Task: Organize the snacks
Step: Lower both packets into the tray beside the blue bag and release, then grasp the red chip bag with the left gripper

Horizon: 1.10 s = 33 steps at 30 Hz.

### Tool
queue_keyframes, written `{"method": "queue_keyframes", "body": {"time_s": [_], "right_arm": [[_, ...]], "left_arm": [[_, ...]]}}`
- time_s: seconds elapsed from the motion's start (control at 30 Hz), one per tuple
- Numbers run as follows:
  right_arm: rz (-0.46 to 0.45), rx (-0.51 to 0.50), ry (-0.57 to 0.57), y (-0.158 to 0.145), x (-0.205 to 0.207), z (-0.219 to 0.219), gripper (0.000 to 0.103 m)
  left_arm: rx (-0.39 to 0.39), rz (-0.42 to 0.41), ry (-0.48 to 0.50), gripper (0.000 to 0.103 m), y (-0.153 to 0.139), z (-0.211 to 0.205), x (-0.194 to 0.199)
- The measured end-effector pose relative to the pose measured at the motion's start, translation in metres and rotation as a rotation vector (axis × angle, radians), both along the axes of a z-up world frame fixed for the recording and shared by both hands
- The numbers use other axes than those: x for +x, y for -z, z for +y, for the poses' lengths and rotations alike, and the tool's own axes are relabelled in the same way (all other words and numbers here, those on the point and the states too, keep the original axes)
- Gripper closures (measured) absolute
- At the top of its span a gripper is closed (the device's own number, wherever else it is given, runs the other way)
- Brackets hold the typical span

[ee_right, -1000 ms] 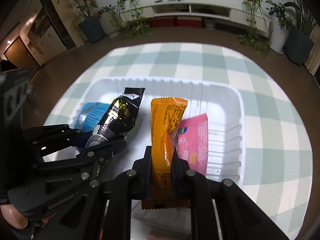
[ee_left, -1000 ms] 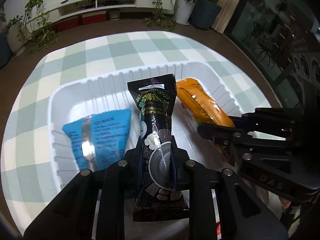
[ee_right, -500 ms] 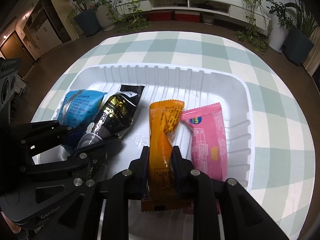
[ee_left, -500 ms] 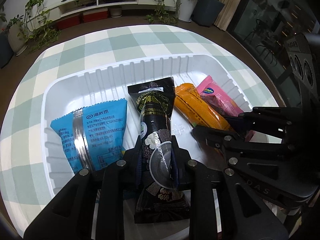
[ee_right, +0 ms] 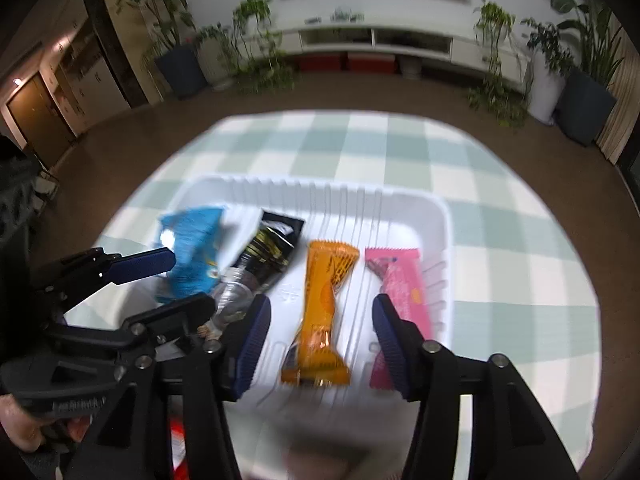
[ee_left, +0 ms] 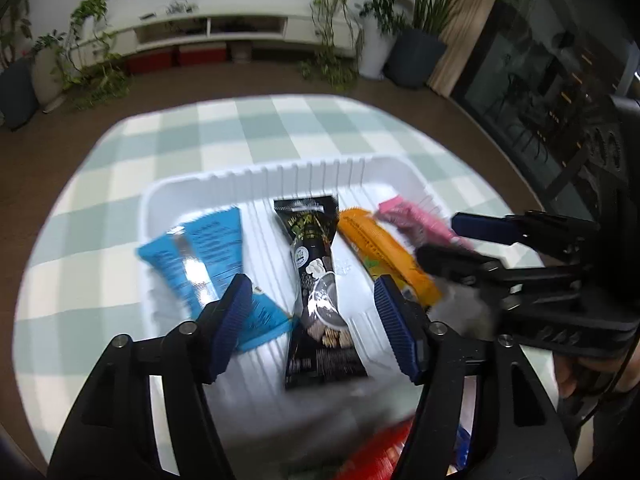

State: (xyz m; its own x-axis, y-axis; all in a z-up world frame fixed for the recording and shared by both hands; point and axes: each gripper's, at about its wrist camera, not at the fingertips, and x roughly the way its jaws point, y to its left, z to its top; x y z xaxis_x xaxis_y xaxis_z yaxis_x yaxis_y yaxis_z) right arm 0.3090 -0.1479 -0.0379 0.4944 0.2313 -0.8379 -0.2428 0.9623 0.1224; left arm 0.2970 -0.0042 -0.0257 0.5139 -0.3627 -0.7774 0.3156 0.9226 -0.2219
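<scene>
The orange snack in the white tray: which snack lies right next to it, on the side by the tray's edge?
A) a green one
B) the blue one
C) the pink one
C: the pink snack lies beside the orange snack, nearest the white tray wall.

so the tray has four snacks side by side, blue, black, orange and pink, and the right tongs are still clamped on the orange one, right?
Not quite. The right tongs are opening: the right wrist view shows their pads standing clear of the orange snack, which lies flat in the white tray. The rest holds: blue snack, black snack, orange and pink snack lie side by side.
</scene>
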Motion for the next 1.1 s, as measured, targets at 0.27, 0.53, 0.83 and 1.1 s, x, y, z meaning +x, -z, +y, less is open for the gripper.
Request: {"method": "queue_keyframes", "body": {"time_s": [0.27, 0.53, 0.83, 1.1], "right_arm": [[-0.175, 0.208, 0.018, -0.066, -0.103, -0.033, 0.019], [-0.261, 0.302, 0.104, -0.057, -0.208, -0.056, 0.019], [-0.216, 0.365, 0.195, -0.013, -0.261, -0.075, 0.019], [-0.222, 0.338, 0.181, -0.002, -0.274, -0.070, 0.024]], "left_arm": [[-0.137, -0.080, -0.068, 0.011, -0.036, 0.034, -0.090], [-0.211, -0.038, -0.140, 0.007, -0.008, 0.049, -0.192], [-0.193, 0.017, -0.156, 0.007, 0.020, 0.043, -0.244], [-0.134, -0.044, -0.131, 0.008, 0.003, 0.005, -0.217]]}}
